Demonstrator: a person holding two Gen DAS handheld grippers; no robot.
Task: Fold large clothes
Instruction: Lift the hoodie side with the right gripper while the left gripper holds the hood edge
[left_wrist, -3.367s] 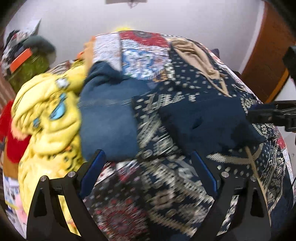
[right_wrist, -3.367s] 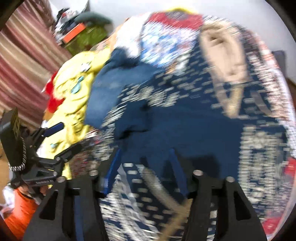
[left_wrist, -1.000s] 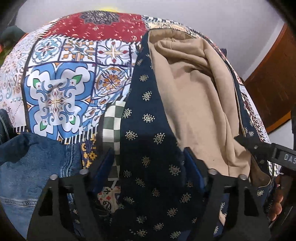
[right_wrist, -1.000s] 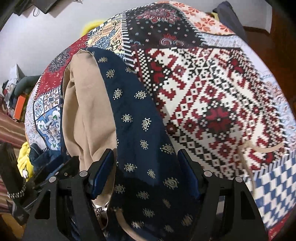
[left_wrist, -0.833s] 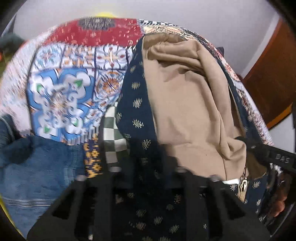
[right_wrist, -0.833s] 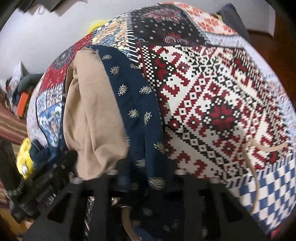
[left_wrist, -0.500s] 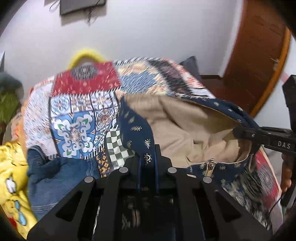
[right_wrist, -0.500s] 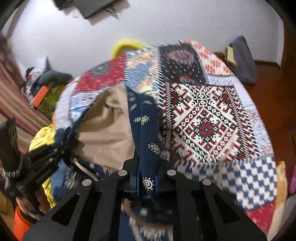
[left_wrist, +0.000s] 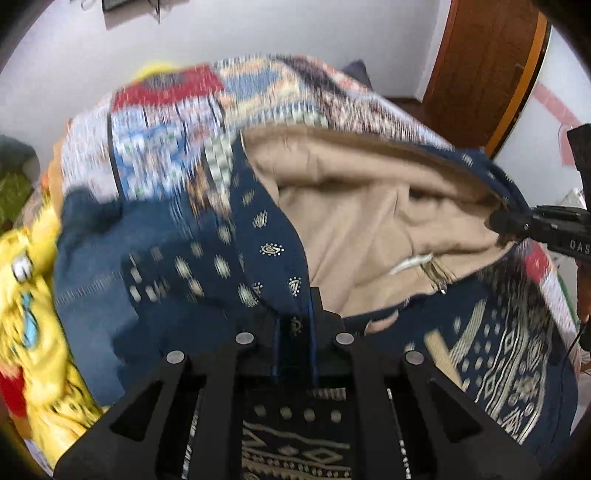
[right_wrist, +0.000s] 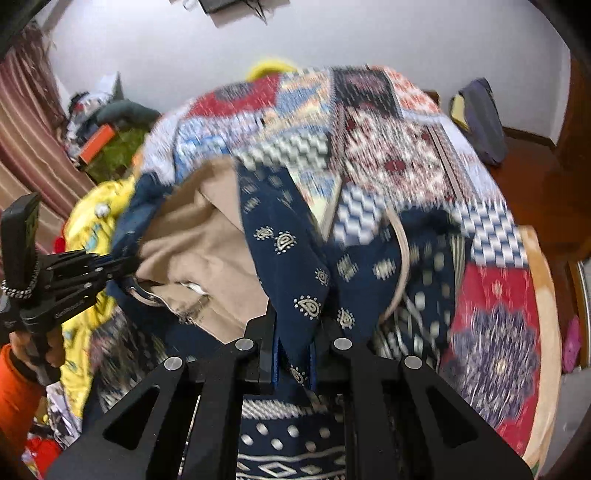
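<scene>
Navy patterned hoodie (left_wrist: 266, 236) — held above the patchwork bedspread (right_wrist: 388, 147) — is pinched at opposite hood edges by the closed left gripper (left_wrist: 293, 332) and closed right gripper (right_wrist: 293, 347), its tan-lined opening stretched between them.

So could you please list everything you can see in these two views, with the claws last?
Hooded jacket: one, navy with pale print and tan lining, lifted over the bed, held at both sides.
Bedspread: one, multicoloured patchwork, covering the bed.
Jeans: one, blue, on the bed left of the jacket.
Yellow garment: one, yellow with cartoon print, at the bed's left edge.
Door: one, brown wood, far right.
Curtain: one, striped red-brown, far left.
Bag: one, dark grey, on the floor by the wall.
Left claw: black, shut on the jacket's edge.
Right claw: black, shut on the other edge.
</scene>
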